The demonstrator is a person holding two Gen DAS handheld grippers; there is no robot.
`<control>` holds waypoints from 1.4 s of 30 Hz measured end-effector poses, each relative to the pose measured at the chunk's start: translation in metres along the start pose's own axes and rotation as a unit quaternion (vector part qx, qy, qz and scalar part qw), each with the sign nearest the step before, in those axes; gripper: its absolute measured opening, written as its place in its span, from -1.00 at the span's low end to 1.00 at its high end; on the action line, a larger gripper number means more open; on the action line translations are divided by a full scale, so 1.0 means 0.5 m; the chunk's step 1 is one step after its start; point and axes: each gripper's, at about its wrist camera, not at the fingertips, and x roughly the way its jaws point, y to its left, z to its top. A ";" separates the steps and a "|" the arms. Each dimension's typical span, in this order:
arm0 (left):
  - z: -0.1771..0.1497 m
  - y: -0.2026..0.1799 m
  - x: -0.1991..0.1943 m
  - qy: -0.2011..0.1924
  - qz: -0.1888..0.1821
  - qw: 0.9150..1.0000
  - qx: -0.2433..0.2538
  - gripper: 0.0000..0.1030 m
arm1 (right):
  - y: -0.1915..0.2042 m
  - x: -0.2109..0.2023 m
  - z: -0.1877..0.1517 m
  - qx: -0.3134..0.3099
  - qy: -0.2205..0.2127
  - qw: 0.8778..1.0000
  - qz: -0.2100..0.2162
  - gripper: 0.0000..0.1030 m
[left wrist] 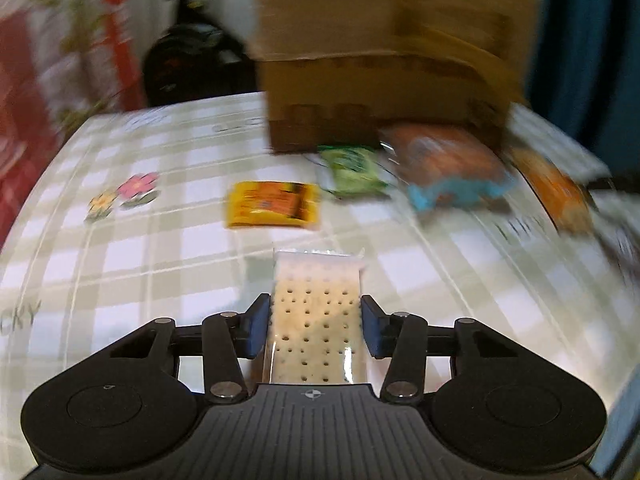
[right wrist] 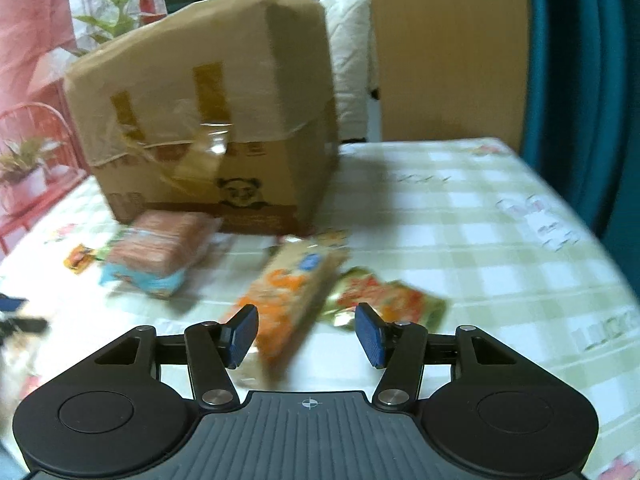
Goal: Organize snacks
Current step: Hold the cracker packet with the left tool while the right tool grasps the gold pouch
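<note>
Left wrist view: my left hand-held gripper (left wrist: 316, 330) holds a clear-wrapped cracker packet (left wrist: 314, 316), the blue pads pressing its two long sides, and it hangs above the checked table (left wrist: 120, 248). Going from left to right on the table, I see a yellow sachet (left wrist: 273, 205), then a green packet (left wrist: 352, 172), then a pink bundle with a blue end (left wrist: 448, 168), and at the far right an orange bag (left wrist: 560, 196). Behind them stands a taped cardboard box (left wrist: 380, 60). The picture is blurred, so I cannot read any label.

In the right wrist view, my right hand-held gripper (right wrist: 307, 334) is wide and holds nothing. The orange bag (right wrist: 288, 304) lies just in front, between the two fingers but nearer the left one, and a green-and-red packet (right wrist: 388, 300) lies beside it to the right. The pink bundle (right wrist: 160, 252) is further left, near the foot of the box (right wrist: 208, 120).

I judge that the step in hand is carrying the crackers to their place. To do it well, I think the grip should be firm but light, because crackers break easily. I would keep the packet level and lower it close to the surface before I release it. For the right side, I would center the fingers over the orange bag first, so that the green-and-red packet is not caught together with it.
</note>
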 end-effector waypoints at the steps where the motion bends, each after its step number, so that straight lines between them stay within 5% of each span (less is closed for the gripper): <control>1: 0.003 0.007 0.003 -0.004 0.002 1.000 -0.021 -0.04 | -0.010 0.001 0.003 -0.009 -0.002 1.000 -0.013 -0.01; 7: 0.019 0.011 0.023 -0.025 0.013 0.993 -0.112 -0.04 | -0.076 0.041 0.027 -0.021 -0.004 0.999 -0.045 0.05; 12: 0.016 -0.005 0.025 -0.041 0.034 0.989 -0.135 -0.04 | -0.114 0.093 0.041 0.009 0.001 1.000 -0.012 0.14; 18: 0.008 -0.014 0.019 -0.050 0.038 0.990 -0.127 -0.04 | -0.118 0.102 0.028 0.037 0.011 0.999 0.023 0.24; 28: -0.012 -0.036 0.005 -0.062 0.049 0.993 -0.089 -0.04 | -0.079 0.066 -0.011 -0.009 0.002 0.999 0.036 0.33; 42: -0.024 -0.027 0.000 -0.074 0.037 0.992 -0.093 -0.03 | -0.052 0.087 -0.011 -0.055 0.001 0.998 -0.019 0.50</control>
